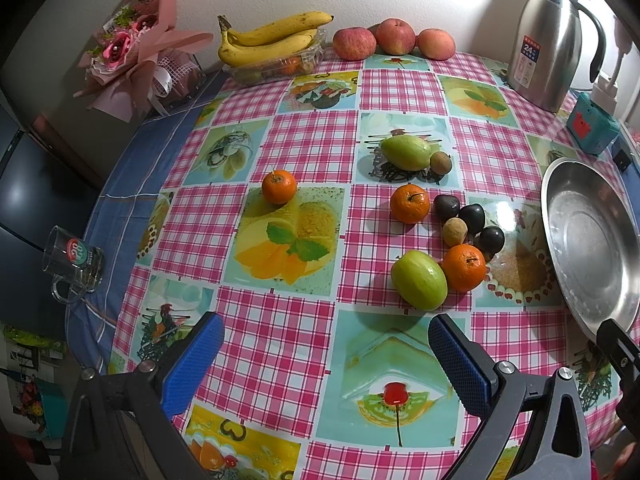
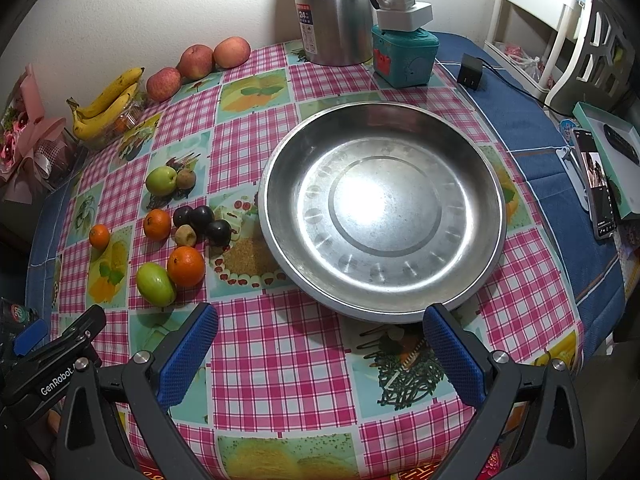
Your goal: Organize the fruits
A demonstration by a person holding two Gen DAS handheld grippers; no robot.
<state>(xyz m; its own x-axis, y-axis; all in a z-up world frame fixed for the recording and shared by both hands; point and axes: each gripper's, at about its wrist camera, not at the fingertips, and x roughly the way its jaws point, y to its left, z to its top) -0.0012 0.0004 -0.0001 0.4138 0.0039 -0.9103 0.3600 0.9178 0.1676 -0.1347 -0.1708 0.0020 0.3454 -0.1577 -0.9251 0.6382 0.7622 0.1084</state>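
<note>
Loose fruit lies on the checked tablecloth point(image 1: 280, 320): a near green fruit point(image 1: 418, 280) touching an orange point(image 1: 464, 268), three dark plums point(image 1: 472, 218), a brown fruit point(image 1: 455, 232), two more oranges point(image 1: 410, 203) point(image 1: 279, 186), and a far green fruit point(image 1: 405, 153). A wide steel plate point(image 2: 384, 296) stands bare to their right. My left gripper point(image 1: 324, 344) hovers open just in front of the near green fruit. My right gripper point(image 2: 320, 336) hangs open before the plate's near rim. Both hold nothing.
Bananas point(image 1: 268, 38) on a clear tub and three apples point(image 1: 394, 38) line the back wall. A steel thermos point(image 1: 554, 40), a teal box point(image 2: 404, 56), a charger point(image 2: 470, 70) and a phone point(image 2: 598, 192) stand right. A glass mug point(image 1: 74, 264) and bouquet point(image 1: 132, 44) sit left.
</note>
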